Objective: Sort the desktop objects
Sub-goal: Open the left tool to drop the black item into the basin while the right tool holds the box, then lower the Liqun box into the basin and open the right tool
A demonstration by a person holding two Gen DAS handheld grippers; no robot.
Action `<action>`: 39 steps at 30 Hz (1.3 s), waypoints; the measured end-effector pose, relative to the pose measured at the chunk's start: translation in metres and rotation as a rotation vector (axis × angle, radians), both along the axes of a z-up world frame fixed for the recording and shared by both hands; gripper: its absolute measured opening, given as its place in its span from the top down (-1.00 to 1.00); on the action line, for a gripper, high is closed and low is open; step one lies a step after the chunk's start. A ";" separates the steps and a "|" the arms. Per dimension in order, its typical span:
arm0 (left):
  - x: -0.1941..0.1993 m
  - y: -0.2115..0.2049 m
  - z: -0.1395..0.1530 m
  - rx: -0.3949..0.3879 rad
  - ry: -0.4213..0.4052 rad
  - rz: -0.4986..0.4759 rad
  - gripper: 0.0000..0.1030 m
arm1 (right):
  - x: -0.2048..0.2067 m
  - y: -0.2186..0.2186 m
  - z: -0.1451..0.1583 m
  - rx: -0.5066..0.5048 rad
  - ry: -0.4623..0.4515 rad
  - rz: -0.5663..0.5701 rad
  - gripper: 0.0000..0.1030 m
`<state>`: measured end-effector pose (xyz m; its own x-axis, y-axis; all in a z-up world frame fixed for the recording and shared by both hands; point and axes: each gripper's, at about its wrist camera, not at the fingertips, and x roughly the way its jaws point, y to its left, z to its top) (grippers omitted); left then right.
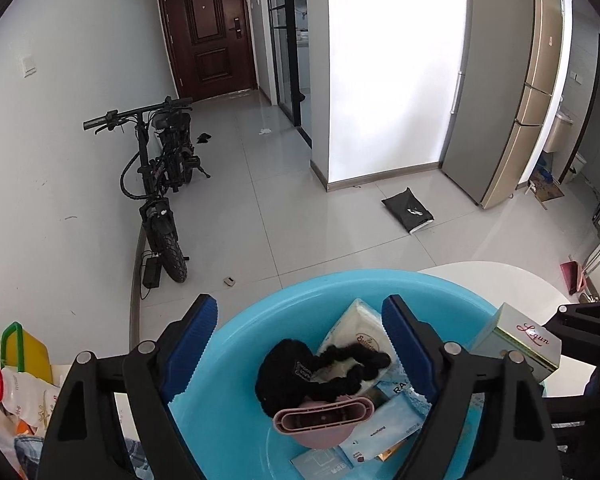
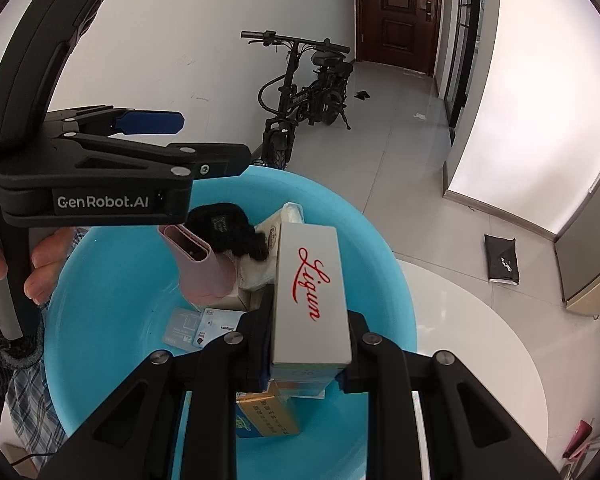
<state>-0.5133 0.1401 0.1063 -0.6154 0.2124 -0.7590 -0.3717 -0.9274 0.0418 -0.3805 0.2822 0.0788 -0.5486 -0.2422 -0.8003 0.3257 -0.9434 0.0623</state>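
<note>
Right wrist view shows the right gripper (image 2: 306, 344) clamped on the grey Liqun box (image 2: 310, 292) above the blue basin (image 2: 112, 320), left gripper (image 1: 300, 344) spread empty over it, so I'd lower the box flat onto a clear patch before letting go.

Yellow box (image 2: 266, 416) partly hidden under grey carton (image 2: 312, 292), print unreadable

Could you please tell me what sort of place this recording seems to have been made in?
Most likely a lived-in flat, around the entrance hall: a wooden front door, a parked electric bike, a tall fridge, and a blue basin holding household items.
</note>
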 end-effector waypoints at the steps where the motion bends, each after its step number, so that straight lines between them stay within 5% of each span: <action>1: 0.000 -0.003 0.000 -0.001 -0.005 -0.002 -0.68 | 0.000 0.000 0.001 0.000 0.002 -0.002 0.58; 16: 0.037 -0.030 0.003 0.013 -0.037 -0.019 -0.68 | -0.014 -0.004 0.009 0.005 -0.009 -0.025 0.58; 39: 0.062 -0.006 -0.016 0.020 -0.070 -0.131 -0.68 | -0.020 0.000 -0.015 0.115 -0.061 -0.061 0.58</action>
<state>-0.4512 0.1345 0.0905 -0.5272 0.3028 -0.7940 -0.4906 -0.8713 -0.0065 -0.4005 0.2826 0.0639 -0.5086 -0.1146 -0.8533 0.2667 -0.9633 -0.0296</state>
